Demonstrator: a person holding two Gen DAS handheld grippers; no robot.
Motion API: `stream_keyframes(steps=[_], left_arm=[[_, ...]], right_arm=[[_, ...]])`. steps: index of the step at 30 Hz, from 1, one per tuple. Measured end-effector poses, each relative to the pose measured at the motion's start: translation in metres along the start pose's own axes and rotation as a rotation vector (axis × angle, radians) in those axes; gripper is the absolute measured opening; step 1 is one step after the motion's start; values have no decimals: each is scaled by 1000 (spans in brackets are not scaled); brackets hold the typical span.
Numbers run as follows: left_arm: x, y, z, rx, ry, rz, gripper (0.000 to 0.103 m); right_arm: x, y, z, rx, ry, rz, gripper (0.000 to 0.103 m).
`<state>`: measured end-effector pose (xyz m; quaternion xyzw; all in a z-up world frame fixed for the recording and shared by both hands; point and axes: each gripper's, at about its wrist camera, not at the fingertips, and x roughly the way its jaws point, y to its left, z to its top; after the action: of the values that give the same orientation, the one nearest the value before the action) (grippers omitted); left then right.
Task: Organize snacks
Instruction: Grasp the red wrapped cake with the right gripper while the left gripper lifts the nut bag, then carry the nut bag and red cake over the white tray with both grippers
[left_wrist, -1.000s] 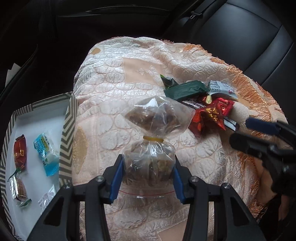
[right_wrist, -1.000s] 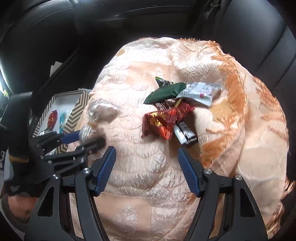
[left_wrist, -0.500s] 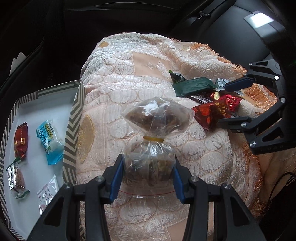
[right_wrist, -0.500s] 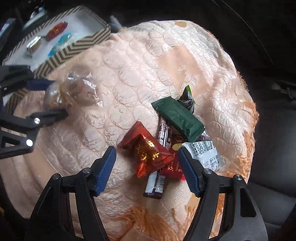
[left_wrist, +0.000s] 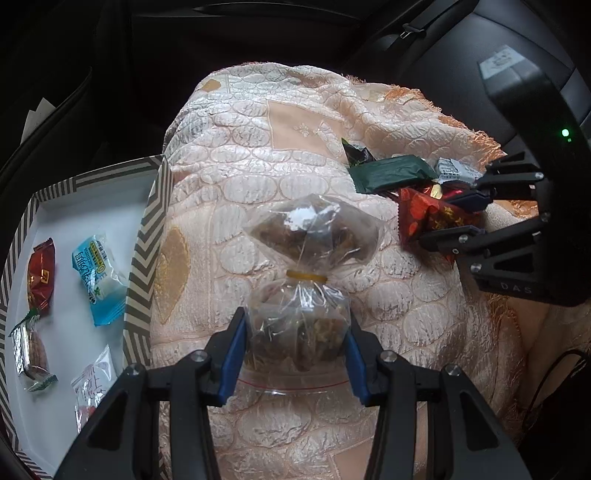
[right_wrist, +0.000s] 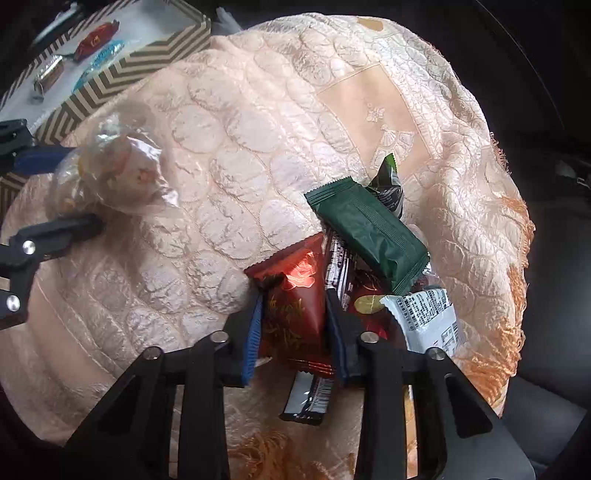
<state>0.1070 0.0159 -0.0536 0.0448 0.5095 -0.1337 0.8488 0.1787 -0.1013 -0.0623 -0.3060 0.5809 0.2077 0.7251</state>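
Note:
A clear plastic bag of brown snacks (left_wrist: 314, 236), tied with a yellow band, lies on the peach cloth (left_wrist: 280, 122). My left gripper (left_wrist: 295, 332) is shut on its lower half. In the right wrist view the same bag (right_wrist: 122, 166) sits at the left between the left gripper (right_wrist: 85, 188) fingers. A red snack packet (right_wrist: 295, 266) tops a small pile at the right. My right gripper (right_wrist: 293, 306) points steeply down; its jaws are closing and both blue pads press the packet's sides. The left wrist view shows the right gripper (left_wrist: 448, 216) on that red packet (left_wrist: 417, 210).
The pile also holds a green packet (right_wrist: 369, 229), a white printed packet (right_wrist: 424, 314) and a dark bar (right_wrist: 310, 398). A zigzag-patterned box (left_wrist: 147, 229) at the left holds several wrapped snacks. Black car seats surround the cloth-covered mound, whose fringe hangs at the right.
The right gripper swung over the snack pile, rolled, lowered, and its jaws came together on the red packet. The left gripper and its bag stayed put.

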Motion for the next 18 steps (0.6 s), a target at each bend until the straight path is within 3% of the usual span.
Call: stream_keyframes(steps=[8, 18], left_arm=[[-10, 2, -2, -5, -18, 40, 50], [-41, 7, -4, 4, -83, 103, 50]], right_arm=[[-43, 22, -26, 261, -137, 96, 30], [-52, 58, -62, 494, -255, 185, 30]])
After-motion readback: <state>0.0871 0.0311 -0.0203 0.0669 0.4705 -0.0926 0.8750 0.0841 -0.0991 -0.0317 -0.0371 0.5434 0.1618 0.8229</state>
